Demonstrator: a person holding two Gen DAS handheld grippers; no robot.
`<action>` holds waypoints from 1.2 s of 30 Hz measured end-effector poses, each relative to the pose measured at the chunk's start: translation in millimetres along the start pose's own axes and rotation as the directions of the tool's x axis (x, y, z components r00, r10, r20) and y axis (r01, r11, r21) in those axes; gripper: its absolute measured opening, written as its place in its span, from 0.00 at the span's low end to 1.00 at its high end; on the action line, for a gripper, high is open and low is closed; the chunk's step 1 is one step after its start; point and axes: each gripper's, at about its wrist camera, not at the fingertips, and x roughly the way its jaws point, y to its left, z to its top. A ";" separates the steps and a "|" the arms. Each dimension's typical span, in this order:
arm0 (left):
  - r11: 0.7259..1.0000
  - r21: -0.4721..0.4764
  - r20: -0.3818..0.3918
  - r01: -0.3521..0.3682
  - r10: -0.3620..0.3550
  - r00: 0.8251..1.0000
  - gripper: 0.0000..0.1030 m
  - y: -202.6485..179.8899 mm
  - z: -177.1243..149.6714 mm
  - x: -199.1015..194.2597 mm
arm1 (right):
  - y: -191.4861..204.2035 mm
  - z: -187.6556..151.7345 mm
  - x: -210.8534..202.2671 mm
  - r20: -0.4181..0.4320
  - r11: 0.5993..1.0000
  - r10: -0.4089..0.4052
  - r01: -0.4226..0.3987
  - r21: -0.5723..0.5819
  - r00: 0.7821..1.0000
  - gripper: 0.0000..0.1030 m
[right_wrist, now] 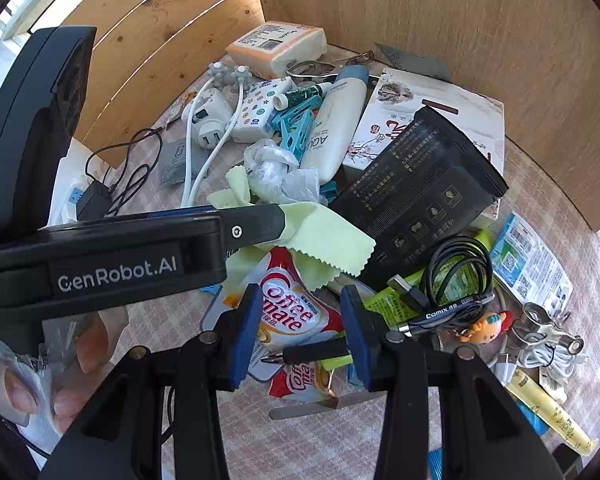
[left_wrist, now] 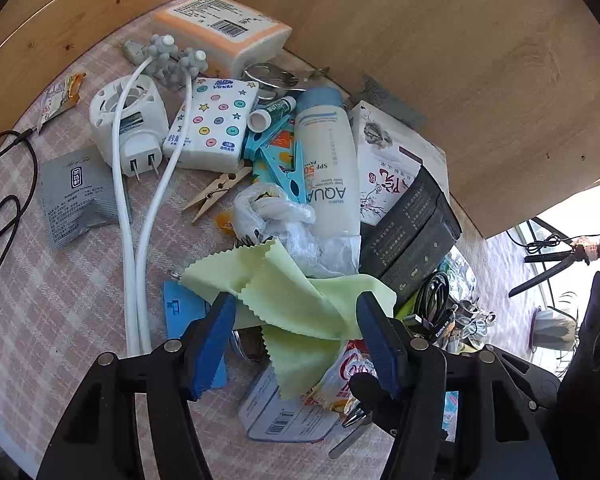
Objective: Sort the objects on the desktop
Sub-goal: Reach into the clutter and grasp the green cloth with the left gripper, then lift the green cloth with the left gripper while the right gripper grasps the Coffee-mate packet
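Note:
A pale green cloth with zigzag edges lies crumpled on top of a heap of desk items. My left gripper hangs just over it, open wide, with the cloth between the blue pads and untouched. In the right wrist view the cloth sits under the left tool's black housing. My right gripper is open above a red and white Coffee mate sachet. A black pen lies across under its fingers; I see no grip on it.
Wooden panels wall the heap in at the back and right. It holds a sunscreen bottle, tissue pack, white plug, white cable, black pouch and coiled black cable. A hand shows at the lower left.

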 end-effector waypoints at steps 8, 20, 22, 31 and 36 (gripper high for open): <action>1.000 0.006 -0.026 -0.024 0.024 0.999 0.10 -1.8 -3.3 16.4 | -4.0 -1.9 13.2 -0.044 0.999 0.037 -0.036 0.013 0.998 0.16; 0.999 0.044 -0.003 0.000 0.001 1.000 0.03 -2.3 -36.2 0.0 | -18.4 -44.8 0.9 -0.022 0.986 0.125 -0.121 0.116 0.992 0.01; 0.999 0.049 0.004 0.000 0.000 1.000 0.03 -3.6 -44.2 -5.8 | -20.3 -52.1 -5.6 -0.007 0.981 0.140 -0.138 0.134 0.990 0.01; 0.997 0.071 0.116 -0.013 0.004 0.993 0.03 1.7 -60.1 -58.7 | -3.9 -65.9 -14.0 -0.036 0.998 0.068 -0.068 -0.005 0.997 0.10; 0.999 0.035 0.172 -0.008 0.002 0.985 0.03 20.4 -60.8 -81.3 | -4.3 -65.7 -12.3 -0.049 0.999 0.045 -0.044 0.029 0.998 0.49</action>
